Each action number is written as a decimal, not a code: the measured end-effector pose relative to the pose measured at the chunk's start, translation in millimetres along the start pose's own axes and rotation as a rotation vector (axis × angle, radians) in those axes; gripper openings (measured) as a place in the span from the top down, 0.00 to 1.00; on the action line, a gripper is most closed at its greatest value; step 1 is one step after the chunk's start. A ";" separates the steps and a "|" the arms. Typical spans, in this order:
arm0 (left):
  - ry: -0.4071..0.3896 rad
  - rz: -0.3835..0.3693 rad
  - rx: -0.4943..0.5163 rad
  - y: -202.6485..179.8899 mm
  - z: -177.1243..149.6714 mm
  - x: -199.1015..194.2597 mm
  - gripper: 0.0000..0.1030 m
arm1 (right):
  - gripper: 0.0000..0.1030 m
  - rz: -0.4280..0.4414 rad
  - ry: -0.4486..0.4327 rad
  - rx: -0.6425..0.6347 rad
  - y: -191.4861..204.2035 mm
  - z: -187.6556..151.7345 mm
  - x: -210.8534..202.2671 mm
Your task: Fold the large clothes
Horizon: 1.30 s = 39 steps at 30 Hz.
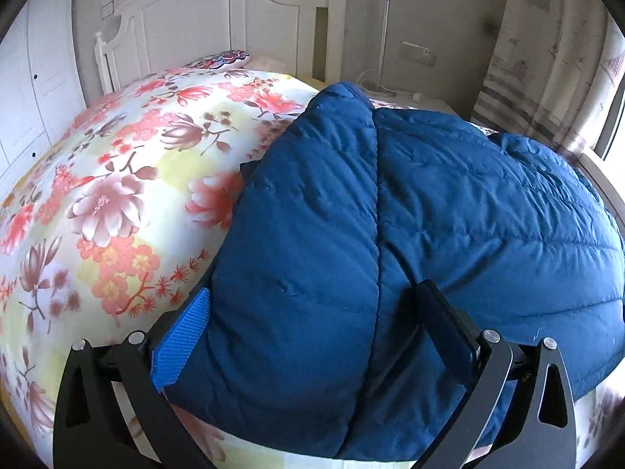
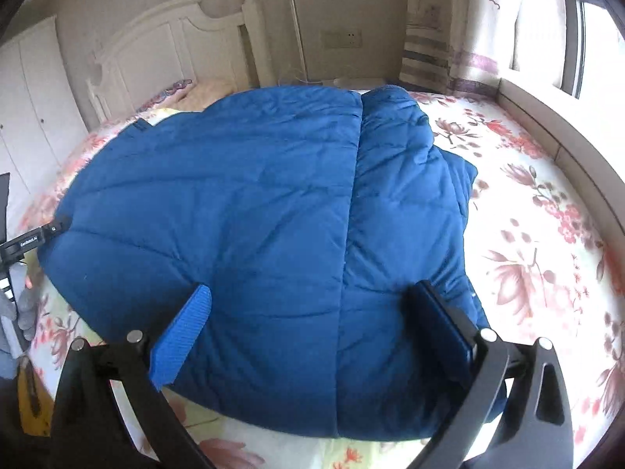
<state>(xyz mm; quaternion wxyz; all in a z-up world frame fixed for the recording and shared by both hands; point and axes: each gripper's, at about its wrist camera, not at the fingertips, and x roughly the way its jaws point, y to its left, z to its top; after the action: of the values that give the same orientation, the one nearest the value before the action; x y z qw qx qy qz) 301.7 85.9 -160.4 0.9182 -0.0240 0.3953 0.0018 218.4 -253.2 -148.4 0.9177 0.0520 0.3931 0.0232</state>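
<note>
Blue quilted jacket is spread folded on the floral bed, filling the frame's centre. Its near hem is straddled by the left tool and right tool, both held wide open, nothing gripped. Bare bedding is seen at right, by the window ledge.

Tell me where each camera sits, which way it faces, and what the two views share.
Left wrist: on the left gripper at the bed's foot, facing the headboard over the blue puffer jacket; shows its own two fingers.
Right wrist: on the right gripper, facing the same way; shows its fingers, plus the left gripper and gloved hand at left.
Shared: jacket, floral bedsheet, headboard, curtain.
</note>
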 end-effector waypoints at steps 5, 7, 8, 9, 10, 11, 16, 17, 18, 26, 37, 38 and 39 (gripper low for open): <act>-0.005 0.003 -0.001 -0.7 -3.2 -4.0 0.04 | 0.02 0.016 -0.003 0.006 -1.5 2.0 0.5; -0.006 0.004 -0.001 0.0 -4.0 -5.5 0.04 | 0.02 0.019 -0.005 0.007 -3.0 3.4 0.4; -0.006 0.003 -0.001 -0.1 -3.9 -5.4 0.04 | 0.02 0.021 -0.004 0.009 -3.6 2.8 0.1; -0.006 0.002 -0.002 -0.2 -3.8 -5.6 0.04 | 0.02 0.021 -0.002 0.017 -4.4 2.9 -2.0; -0.006 0.002 -0.002 -0.4 -3.7 -5.4 0.04 | 0.02 0.015 -0.005 0.027 -5.2 3.8 -4.6; -0.006 0.001 -0.003 -0.6 -3.6 -5.5 0.04 | 0.03 -0.002 -0.019 0.051 -5.7 4.3 -11.4; -0.006 -0.002 -0.005 0.2 -4.1 -5.8 0.04 | 0.03 -0.014 -0.032 0.111 -10.5 -0.5 -32.7; -0.007 -0.006 -0.007 0.4 -4.4 -6.3 0.04 | 0.03 -0.010 -0.030 0.128 -12.7 -3.7 -37.9; -0.007 -0.008 -0.009 1.0 -4.7 -6.2 0.04 | 0.03 0.024 -0.052 0.162 -16.3 -9.0 -49.5; -0.004 -0.021 -0.015 2.7 -4.7 -5.4 0.04 | 0.03 0.232 0.099 0.423 -31.2 -74.2 -65.7; 0.002 -0.036 -0.019 2.6 -5.4 -3.7 0.04 | 0.02 0.230 -0.071 0.692 -48.6 0.8 14.8; 0.003 -0.038 -0.020 2.9 -5.5 -3.4 0.04 | 0.02 0.215 -0.084 0.693 -45.6 3.5 17.8; 0.003 -0.040 -0.022 2.4 -6.2 -3.8 0.04 | 0.07 0.205 -0.109 0.682 -43.7 3.3 18.7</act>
<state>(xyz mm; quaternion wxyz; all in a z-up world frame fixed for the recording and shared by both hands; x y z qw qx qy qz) 294.6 88.0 -162.0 0.9172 -0.0418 0.3960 -0.0123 233.8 -295.4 -164.5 0.8601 0.3956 0.3213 -0.0201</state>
